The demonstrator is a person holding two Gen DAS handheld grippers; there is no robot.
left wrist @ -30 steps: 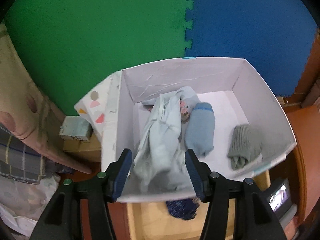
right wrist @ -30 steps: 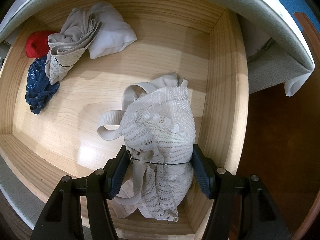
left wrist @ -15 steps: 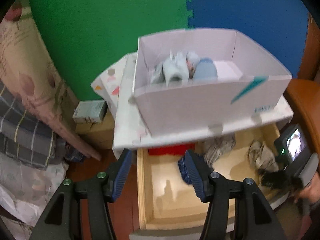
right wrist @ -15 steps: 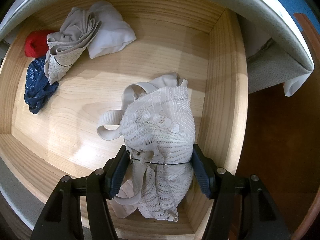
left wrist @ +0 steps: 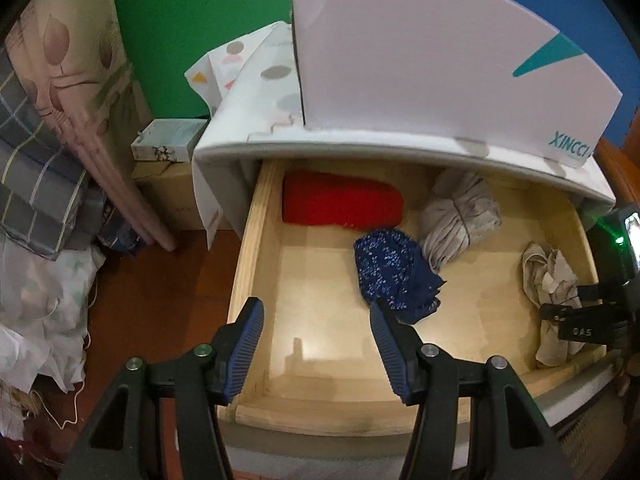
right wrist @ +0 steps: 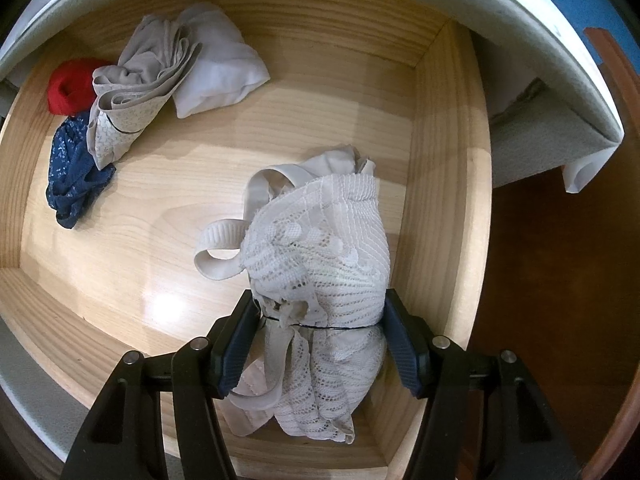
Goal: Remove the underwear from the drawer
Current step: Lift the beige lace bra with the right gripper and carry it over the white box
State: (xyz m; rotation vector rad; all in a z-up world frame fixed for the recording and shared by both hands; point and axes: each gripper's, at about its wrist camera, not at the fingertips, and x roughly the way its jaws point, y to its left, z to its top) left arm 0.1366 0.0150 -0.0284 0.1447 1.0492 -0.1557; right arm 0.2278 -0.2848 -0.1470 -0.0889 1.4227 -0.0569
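Note:
The open wooden drawer (left wrist: 256, 248) holds a red piece (left wrist: 340, 202), a blue patterned piece (left wrist: 394, 272), a grey bundle (left wrist: 460, 220) and a white lace bra (right wrist: 320, 256) at its right side. My left gripper (left wrist: 316, 346) is open and empty above the drawer's front left part. My right gripper (right wrist: 318, 340) has its fingers on both sides of the lace bra, touching it, near the drawer's right wall. The right gripper also shows in the left wrist view (left wrist: 560, 312).
A white box (left wrist: 440, 60) stands on the white top (left wrist: 360, 148) above the drawer. Bedding (left wrist: 48, 140) and small boxes (left wrist: 168, 144) lie to the left. Green and blue foam mats back the scene. Brown floor (right wrist: 552, 300) lies right of the drawer.
My left gripper has left the white box, where it hung over pale blue clothing, and has come down over the drawer, open and empty. The right gripper has stayed around the lace bra.

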